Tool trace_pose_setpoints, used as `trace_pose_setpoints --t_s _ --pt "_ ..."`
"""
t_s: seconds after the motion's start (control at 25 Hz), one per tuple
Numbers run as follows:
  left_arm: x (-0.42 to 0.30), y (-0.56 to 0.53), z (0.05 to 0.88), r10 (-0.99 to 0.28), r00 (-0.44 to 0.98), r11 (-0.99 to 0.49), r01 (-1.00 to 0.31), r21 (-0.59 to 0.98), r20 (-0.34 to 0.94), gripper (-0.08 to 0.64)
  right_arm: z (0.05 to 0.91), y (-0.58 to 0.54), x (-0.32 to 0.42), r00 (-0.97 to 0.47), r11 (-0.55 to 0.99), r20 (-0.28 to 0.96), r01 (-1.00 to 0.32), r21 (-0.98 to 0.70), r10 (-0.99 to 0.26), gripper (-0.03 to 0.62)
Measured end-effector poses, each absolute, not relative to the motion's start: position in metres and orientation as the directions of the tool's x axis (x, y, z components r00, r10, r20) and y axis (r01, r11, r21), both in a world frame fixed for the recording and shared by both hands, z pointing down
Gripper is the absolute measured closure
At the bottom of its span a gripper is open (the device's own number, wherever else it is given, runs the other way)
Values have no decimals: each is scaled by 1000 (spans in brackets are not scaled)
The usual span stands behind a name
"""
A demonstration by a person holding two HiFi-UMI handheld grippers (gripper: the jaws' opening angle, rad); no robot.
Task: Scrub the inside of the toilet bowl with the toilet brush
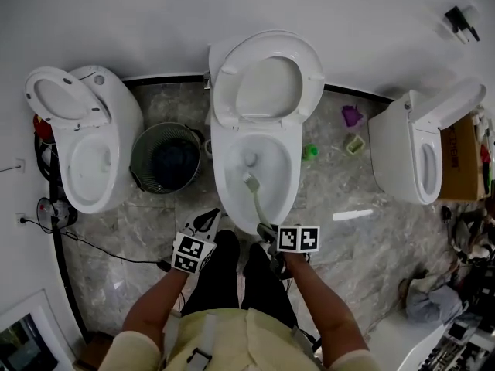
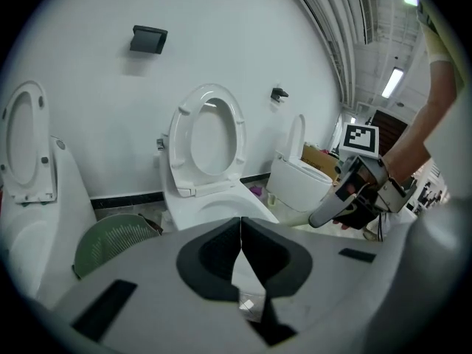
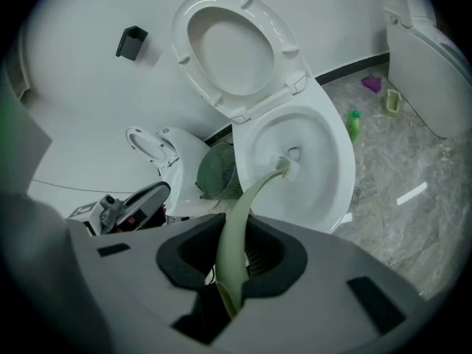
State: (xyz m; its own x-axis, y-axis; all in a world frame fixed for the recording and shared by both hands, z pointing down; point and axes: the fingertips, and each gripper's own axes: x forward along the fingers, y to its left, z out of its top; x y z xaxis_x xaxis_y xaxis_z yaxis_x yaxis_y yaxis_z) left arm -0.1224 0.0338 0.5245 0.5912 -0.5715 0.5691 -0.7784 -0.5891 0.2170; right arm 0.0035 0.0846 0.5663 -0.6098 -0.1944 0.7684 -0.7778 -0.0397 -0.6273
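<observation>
The middle toilet (image 1: pixel 232 137) stands with seat and lid raised, its bowl (image 3: pixel 324 175) open. A pale green toilet brush (image 1: pixel 254 195) reaches into the bowl, with its white bristle head (image 3: pixel 287 168) near the drain at the bottom. My right gripper (image 3: pixel 232 255) is shut on the brush handle (image 3: pixel 234 234), just in front of the bowl's near rim (image 1: pixel 263 224). My left gripper (image 1: pixel 207 221) hovers beside the rim's left front, jaws shut and holding nothing; in the left gripper view (image 2: pixel 240 245) the pads meet. The right gripper (image 2: pixel 354 190) also shows there.
A dark mesh waste bin (image 1: pixel 166 157) sits between the middle toilet and the left toilet (image 1: pixel 89 145). Another toilet (image 1: pixel 421 149) stands to the right. A green bottle (image 1: pixel 310 151), a small cup (image 1: pixel 355 144) and a purple item (image 1: pixel 352 115) lie on the marble floor. A cable (image 1: pixel 108 250) runs along the left.
</observation>
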Motion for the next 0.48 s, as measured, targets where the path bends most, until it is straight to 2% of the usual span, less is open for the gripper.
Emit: trace_pose_setpoints --t_s 0.24,0.48 --pt "-109 20 555 -543 573 -582 -784 216 614 546 601 72 15 -625 -96 756 -755 -649 -192 509" --pt "-90 15 569 -580 529 -520 -826 218 620 546 630 58 32 -660 -116 728 -721 -683 -183 509"
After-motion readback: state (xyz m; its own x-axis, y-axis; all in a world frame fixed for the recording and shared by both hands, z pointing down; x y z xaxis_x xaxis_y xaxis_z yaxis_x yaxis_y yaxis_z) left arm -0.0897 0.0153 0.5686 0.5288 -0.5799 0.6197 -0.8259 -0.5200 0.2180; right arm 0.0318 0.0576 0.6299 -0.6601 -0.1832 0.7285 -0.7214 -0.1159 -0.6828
